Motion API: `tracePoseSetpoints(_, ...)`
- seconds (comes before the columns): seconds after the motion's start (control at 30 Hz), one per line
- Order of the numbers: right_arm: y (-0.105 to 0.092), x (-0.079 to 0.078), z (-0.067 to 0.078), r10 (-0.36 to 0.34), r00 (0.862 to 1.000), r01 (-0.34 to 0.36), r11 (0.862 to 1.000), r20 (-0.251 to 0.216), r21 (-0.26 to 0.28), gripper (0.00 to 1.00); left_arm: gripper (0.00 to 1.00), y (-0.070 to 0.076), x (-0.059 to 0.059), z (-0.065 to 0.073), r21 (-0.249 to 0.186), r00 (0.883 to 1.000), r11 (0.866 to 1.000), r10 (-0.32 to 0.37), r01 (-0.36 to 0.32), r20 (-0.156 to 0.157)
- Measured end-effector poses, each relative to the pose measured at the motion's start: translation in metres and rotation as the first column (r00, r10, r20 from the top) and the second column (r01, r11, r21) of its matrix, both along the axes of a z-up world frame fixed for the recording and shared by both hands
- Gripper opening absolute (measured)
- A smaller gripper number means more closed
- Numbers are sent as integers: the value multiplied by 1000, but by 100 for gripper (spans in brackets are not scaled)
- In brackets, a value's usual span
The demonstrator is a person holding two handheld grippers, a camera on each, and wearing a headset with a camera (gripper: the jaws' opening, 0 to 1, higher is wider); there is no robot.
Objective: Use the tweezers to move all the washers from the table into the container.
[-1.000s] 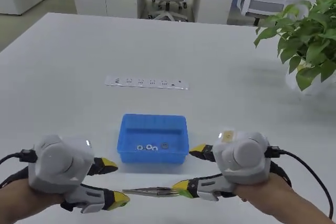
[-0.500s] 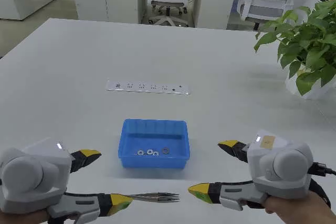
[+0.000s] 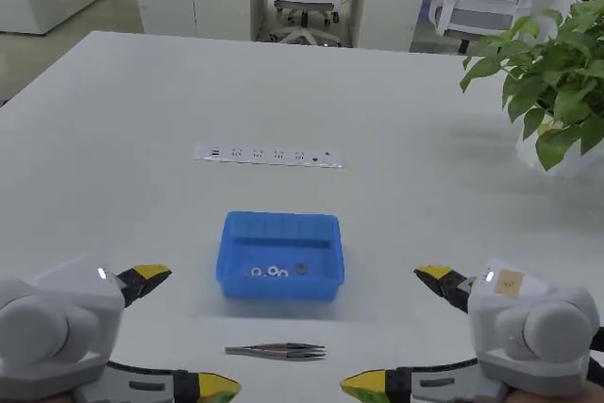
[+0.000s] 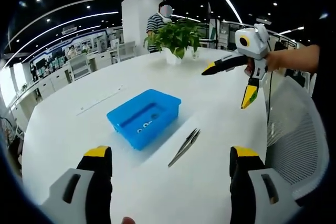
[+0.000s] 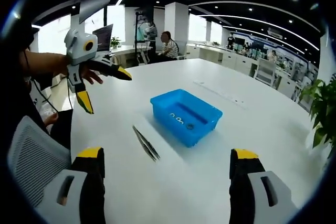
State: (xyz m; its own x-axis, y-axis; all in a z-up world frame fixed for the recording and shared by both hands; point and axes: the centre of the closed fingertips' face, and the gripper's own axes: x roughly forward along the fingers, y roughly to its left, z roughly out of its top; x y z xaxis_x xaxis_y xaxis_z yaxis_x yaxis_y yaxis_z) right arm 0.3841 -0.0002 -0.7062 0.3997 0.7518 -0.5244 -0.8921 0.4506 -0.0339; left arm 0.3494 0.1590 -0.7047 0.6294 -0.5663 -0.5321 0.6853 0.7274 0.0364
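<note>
On the white worktop (image 3: 142, 120), the blue container (image 3: 279, 291) sits ahead of the left tongs (image 3: 193, 329) and right tongs (image 3: 389, 329), both wide open and empty, which should probably pull clear without nudging the tweezers (image 3: 276, 351) lying just before it, the washers (image 3: 274, 272) resting inside.

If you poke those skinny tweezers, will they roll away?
Probably not: the tweezers lie flat on the table, so they'd more likely slide or spin on its smooth top. They look thin and metallic, so likely light, stiff and a bit slippery. Lying so low, they may be hard to pinch.
</note>
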Motion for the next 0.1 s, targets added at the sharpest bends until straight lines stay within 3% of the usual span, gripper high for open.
tracePoseSetpoints(0.1,-1,1,3,-9,1000,9,1000,13,8,100,99,0,1,1,-1,1000,1000,4,-4,4)
